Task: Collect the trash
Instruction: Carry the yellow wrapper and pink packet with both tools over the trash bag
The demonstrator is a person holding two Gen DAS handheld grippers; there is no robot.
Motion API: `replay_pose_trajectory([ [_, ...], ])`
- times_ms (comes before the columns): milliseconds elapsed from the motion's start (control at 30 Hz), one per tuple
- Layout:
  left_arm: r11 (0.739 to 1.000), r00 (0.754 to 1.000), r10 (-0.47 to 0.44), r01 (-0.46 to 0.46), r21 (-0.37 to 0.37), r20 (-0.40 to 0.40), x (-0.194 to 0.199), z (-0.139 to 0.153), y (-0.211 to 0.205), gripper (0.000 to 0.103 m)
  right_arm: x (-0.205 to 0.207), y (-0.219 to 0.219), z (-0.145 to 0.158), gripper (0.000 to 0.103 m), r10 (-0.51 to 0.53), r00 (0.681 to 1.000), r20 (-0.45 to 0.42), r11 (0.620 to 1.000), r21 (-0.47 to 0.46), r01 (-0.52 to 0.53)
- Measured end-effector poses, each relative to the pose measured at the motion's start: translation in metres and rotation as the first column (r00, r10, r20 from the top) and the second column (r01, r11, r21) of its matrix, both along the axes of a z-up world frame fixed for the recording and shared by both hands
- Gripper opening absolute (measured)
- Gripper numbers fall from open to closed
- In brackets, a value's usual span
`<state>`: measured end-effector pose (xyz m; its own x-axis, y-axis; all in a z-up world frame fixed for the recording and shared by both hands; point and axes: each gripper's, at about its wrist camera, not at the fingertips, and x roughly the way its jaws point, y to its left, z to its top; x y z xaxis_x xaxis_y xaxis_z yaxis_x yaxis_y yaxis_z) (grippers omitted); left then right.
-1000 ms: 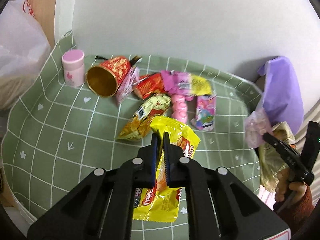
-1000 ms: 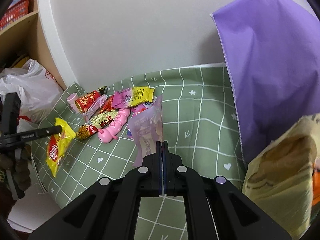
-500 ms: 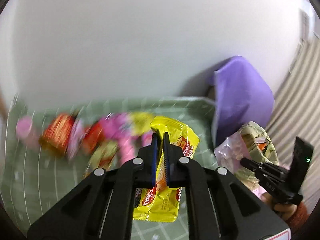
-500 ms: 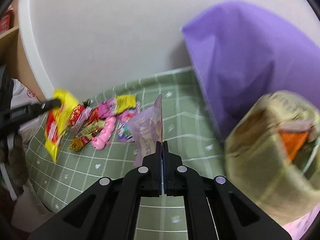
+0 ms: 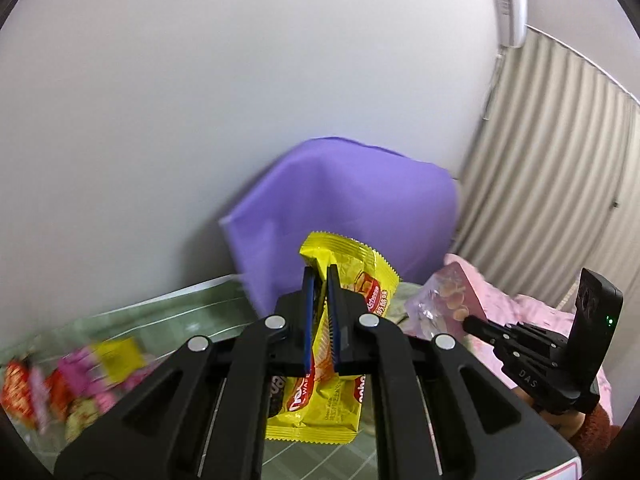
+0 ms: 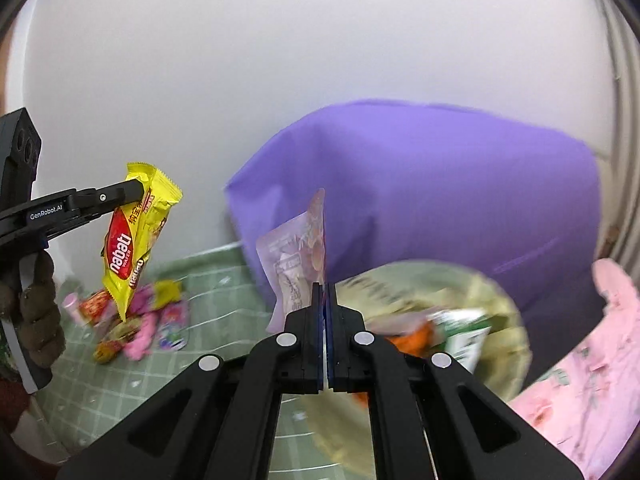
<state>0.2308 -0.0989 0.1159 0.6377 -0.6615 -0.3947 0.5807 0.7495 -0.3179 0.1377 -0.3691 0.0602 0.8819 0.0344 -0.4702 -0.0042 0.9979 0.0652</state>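
Observation:
My left gripper [image 5: 320,276] is shut on a yellow Nabati wafer wrapper [image 5: 340,280] and holds it up in the air; the wrapper also shows in the right wrist view [image 6: 132,240]. My right gripper [image 6: 325,286] is shut on a pale purple snack packet [image 6: 298,256], which also shows in the left wrist view [image 5: 444,300]. The right gripper is just above the open mouth of a trash bin [image 6: 496,296] lined with a yellowish bag and holding wrappers. Several wrappers [image 6: 140,320] lie on the green checked tablecloth [image 6: 224,280] at the left.
A purple cloth [image 6: 440,184] covers something against the white wall behind the bin. Pink patterned fabric [image 6: 580,380] lies to the right. A curtain [image 5: 560,140] hangs at the far right. A small pink jar [image 6: 70,304] stands by the wrappers.
Both grippers have swung right and up, away from the wrapper pile toward the bin. The yellow wrapper and purple packet have travelled with them. The bin mouth now sits under the right gripper.

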Motion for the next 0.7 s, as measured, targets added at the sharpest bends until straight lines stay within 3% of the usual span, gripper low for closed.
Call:
replay_pose_trajectory([
  [167,0.993,0.994,-0.111,0.112,-0.036,0.012,0.009,0.009,-0.045,0.006,-0.019,-0.037,0.023,0.004,-0.128,0.990,0.054,0.991,-0.044,0.130],
  [300,0.979,0.982,-0.191,0.191,-0.072,0.003,0.010,0.008,-0.077,0.006,-0.036,-0.064,0.030,0.004,-0.209,0.977,0.050,0.976,-0.059,0.212],
  [433,0.962,0.965,-0.260,0.257,-0.090,-0.024,0.010,-0.004,-0.115,0.006,-0.051,-0.089,0.025,0.004,-0.261,0.965,0.025,0.963,-0.062,0.262],
  [567,0.938,0.935,-0.339,0.329,-0.109,-0.101,0.012,-0.025,-0.160,0.006,-0.060,-0.110,0.015,0.004,-0.299,0.954,-0.004,0.953,-0.061,0.298],
  [700,0.920,0.910,-0.390,0.381,-0.087,-0.141,0.013,-0.043,-0.196,0.006,-0.063,-0.129,0.006,0.004,-0.320,0.947,-0.023,0.947,-0.046,0.319],
])
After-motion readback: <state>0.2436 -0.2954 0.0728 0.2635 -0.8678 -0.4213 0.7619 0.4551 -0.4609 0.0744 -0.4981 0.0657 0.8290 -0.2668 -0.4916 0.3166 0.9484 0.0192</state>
